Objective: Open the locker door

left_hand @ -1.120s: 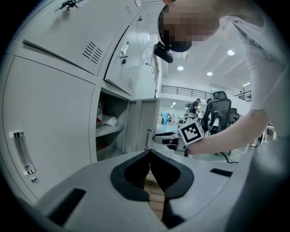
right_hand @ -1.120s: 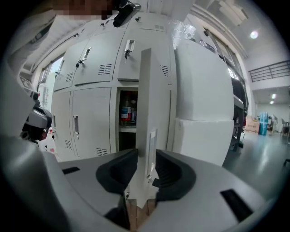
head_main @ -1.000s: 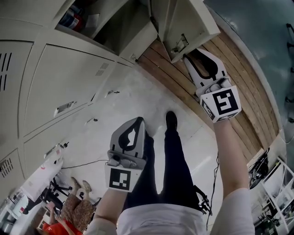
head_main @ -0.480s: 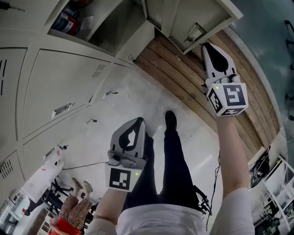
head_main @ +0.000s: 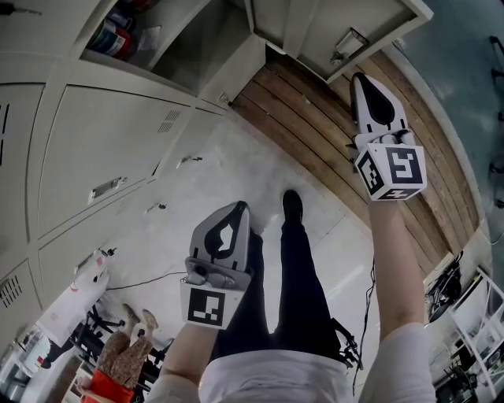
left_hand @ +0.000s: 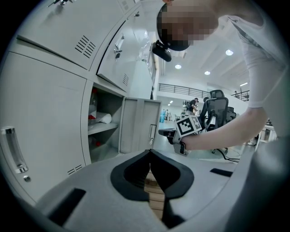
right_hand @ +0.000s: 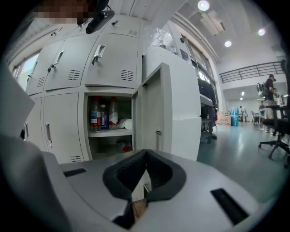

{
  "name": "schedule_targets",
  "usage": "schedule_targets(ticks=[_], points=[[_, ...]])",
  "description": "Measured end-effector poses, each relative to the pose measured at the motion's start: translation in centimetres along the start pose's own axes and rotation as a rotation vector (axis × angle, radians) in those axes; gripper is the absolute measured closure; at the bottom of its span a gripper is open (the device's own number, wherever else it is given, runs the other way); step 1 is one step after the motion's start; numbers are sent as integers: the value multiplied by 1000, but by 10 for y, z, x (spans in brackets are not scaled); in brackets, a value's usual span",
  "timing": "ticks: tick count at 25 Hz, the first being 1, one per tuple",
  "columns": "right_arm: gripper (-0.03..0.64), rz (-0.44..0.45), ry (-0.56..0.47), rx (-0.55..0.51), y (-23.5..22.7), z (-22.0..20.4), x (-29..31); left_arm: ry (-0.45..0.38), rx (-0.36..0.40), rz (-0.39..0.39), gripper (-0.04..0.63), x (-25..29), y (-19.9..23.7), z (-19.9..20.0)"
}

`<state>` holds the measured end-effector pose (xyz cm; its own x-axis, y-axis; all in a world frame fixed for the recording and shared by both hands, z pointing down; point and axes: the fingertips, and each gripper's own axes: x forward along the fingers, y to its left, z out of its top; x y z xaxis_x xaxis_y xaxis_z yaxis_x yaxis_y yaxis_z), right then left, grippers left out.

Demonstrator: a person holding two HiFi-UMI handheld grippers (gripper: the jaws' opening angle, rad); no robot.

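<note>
Locker door (head_main: 315, 27) ajar — right hand-held gripper (head_main: 360, 81) closed, empty

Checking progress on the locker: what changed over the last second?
The right gripper let go of the door and drew back, its jaws closing shut with nothing between them. The door swung wider open. The left gripper stayed where it was, shut and empty.
</note>
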<state>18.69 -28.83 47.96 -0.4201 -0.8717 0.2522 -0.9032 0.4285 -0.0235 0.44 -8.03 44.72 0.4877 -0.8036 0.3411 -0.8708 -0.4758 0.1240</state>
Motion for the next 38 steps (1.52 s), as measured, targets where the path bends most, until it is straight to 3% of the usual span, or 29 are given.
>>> schedule_targets(ticks=[15,24,32,38], points=[[604,27,-37,-8,22,14,-10,1,9,38,586,-7,9,1],[604,76,-79,-12,72,22,-42,-7,37,111,586,-16,31,2],[604,138,-87,-12,118,27,-68,-38,4,185,586,-24,55,11],[604,126,-123,3,138,33,-83,-74,-7,219,586,-32,69,19]])
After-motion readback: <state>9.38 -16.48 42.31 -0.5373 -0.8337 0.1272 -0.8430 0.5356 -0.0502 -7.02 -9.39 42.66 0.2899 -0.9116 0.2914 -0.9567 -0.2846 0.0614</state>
